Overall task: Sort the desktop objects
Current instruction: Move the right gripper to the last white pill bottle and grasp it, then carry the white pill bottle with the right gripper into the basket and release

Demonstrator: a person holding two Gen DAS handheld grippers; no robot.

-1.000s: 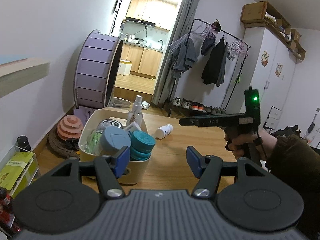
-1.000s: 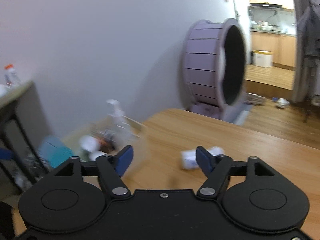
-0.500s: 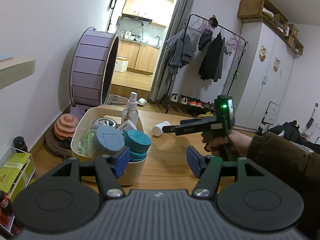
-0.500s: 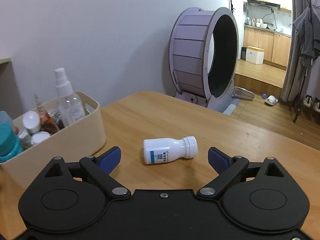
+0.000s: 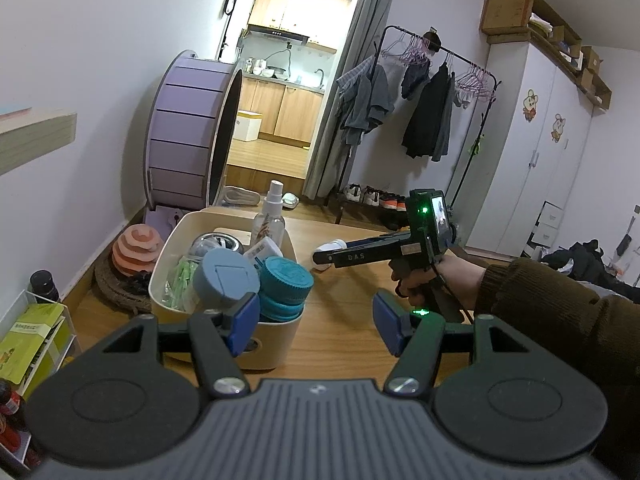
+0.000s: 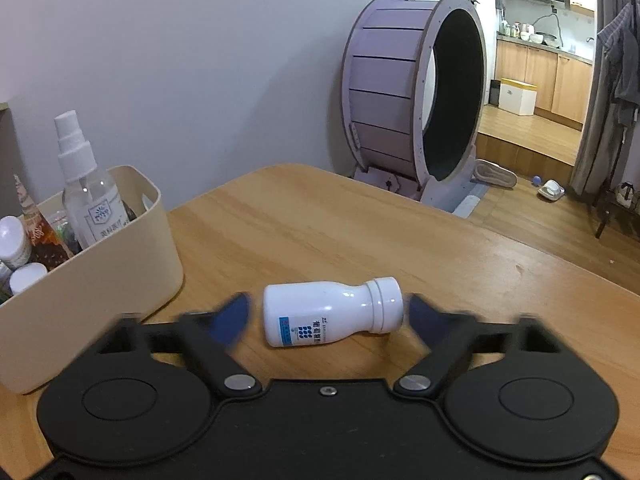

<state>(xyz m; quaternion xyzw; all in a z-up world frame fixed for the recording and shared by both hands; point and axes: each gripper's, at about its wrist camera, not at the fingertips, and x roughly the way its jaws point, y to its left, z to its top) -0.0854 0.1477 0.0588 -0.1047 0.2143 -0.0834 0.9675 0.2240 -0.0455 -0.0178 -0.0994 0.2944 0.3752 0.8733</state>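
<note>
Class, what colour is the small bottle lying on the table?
White, with a blue label patch: the small bottle shows best in the right wrist view.

A wooden worktop (image 6: 360,232) with a light grain and a rounded far corner. A cream bin (image 6: 100,276) full of small items stands at its left side. A white bottle (image 6: 332,312) lies on its side nearby, cap pointing right.
</note>
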